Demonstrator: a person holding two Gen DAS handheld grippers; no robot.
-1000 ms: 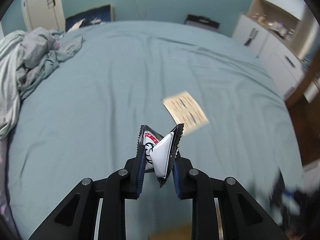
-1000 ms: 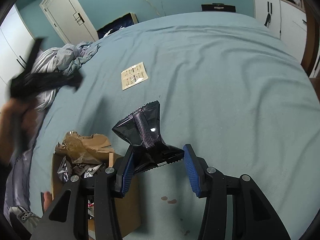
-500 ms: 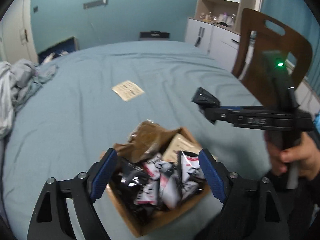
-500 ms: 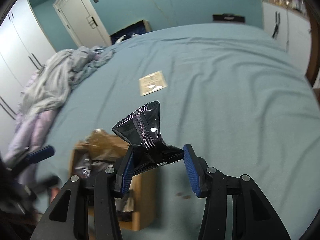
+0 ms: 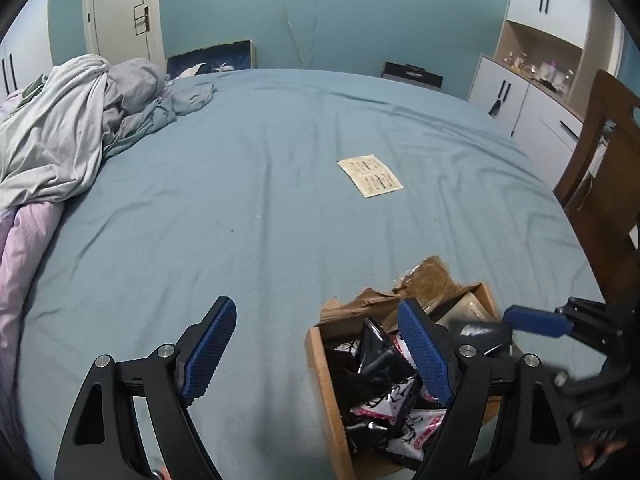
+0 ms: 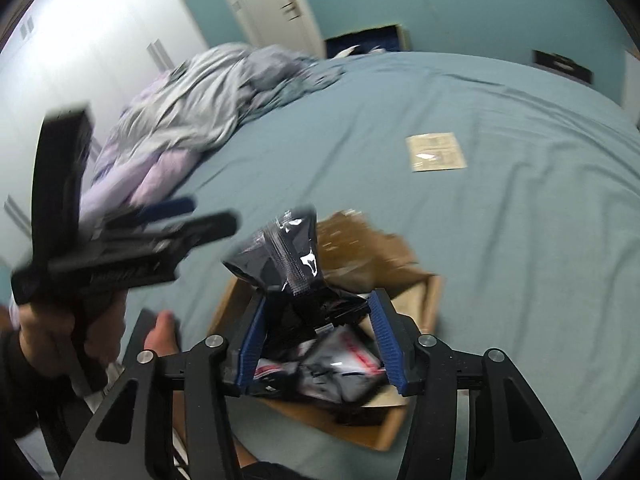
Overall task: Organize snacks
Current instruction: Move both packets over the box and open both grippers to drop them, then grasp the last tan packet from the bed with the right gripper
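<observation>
A cardboard box full of black and white snack packets sits on the blue bed near its front edge. My left gripper is open and empty, its right finger over the box's left side. My right gripper holds a black snack packet directly above the box; the packet fills the gap between the blue pads. The right gripper also shows blurred at the right of the left wrist view. A flat beige packet lies alone farther back on the bed.
Crumpled grey and lilac bedding is heaped at the bed's left side. A wooden chair stands at the right edge. White cabinets line the far right wall. Brown crumpled paper sticks up from the box's far side.
My left gripper let go of its white packet into the box, opened wide and shifted left. My right gripper carried the black packet from beside the box to above it.
</observation>
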